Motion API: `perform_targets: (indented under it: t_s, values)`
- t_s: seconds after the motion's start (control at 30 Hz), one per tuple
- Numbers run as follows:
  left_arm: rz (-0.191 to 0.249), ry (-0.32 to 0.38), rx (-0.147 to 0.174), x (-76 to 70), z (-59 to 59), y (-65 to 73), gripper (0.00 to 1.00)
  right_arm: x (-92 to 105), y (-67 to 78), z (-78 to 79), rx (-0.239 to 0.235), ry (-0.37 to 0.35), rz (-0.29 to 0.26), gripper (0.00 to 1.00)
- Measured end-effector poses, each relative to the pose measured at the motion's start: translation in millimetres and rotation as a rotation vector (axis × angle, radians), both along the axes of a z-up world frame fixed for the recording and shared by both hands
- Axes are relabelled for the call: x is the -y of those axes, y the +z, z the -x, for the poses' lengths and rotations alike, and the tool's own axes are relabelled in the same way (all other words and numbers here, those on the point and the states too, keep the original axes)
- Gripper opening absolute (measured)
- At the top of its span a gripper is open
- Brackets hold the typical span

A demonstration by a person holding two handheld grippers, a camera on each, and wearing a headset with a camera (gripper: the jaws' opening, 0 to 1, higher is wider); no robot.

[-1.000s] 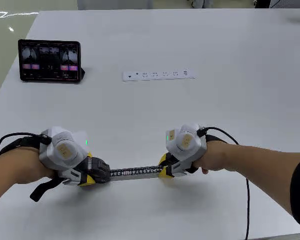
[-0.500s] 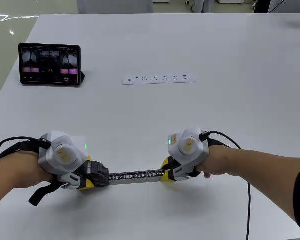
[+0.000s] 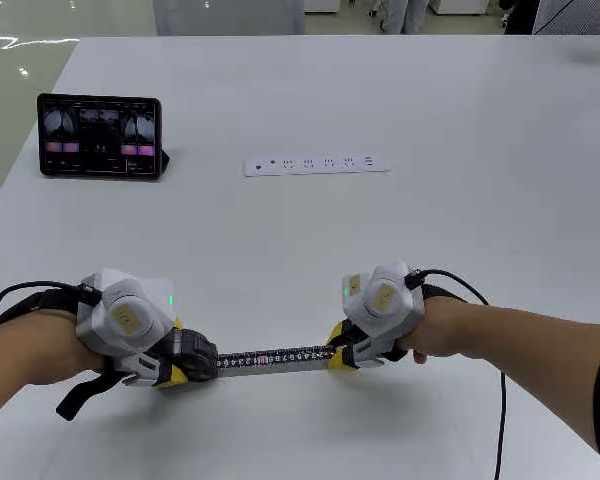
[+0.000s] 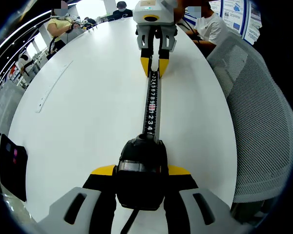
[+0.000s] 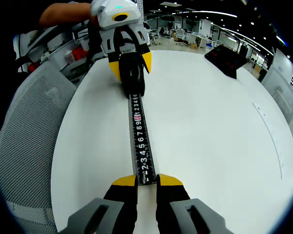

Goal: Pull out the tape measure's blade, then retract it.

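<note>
Lower left of head view: left grey-and-yellow gripper, jaws clamped on the chunky black tape measure case. Lower centre: dark metal blade with white numerals, stretched straight over the white table. Right of centre: right gripper, jaws pinched narrow on the blade tip.

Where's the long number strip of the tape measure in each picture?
Head view: the blade lies low in the middle, right of the case.
Left gripper view: it runs up the centre from the case.
Right gripper view: it runs up the centre to the case.
Shared landmark: the tablet.
</note>
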State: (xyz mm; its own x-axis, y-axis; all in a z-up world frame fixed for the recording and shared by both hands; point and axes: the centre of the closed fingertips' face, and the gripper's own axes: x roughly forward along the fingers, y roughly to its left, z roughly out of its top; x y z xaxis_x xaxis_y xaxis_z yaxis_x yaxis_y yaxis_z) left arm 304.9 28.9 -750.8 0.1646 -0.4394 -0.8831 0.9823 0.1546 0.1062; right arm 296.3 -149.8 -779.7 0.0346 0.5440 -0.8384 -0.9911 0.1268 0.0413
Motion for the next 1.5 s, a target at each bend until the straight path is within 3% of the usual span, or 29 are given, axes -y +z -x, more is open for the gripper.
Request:
perform_targets:
  t_s: [1.5]
  values:
    - [0.002, 0.002, 0.003, 2.3, 2.8, 2.7, 0.32, 27.5, 0.7, -3.2, -0.017, -0.033, 0.003, 0.10]
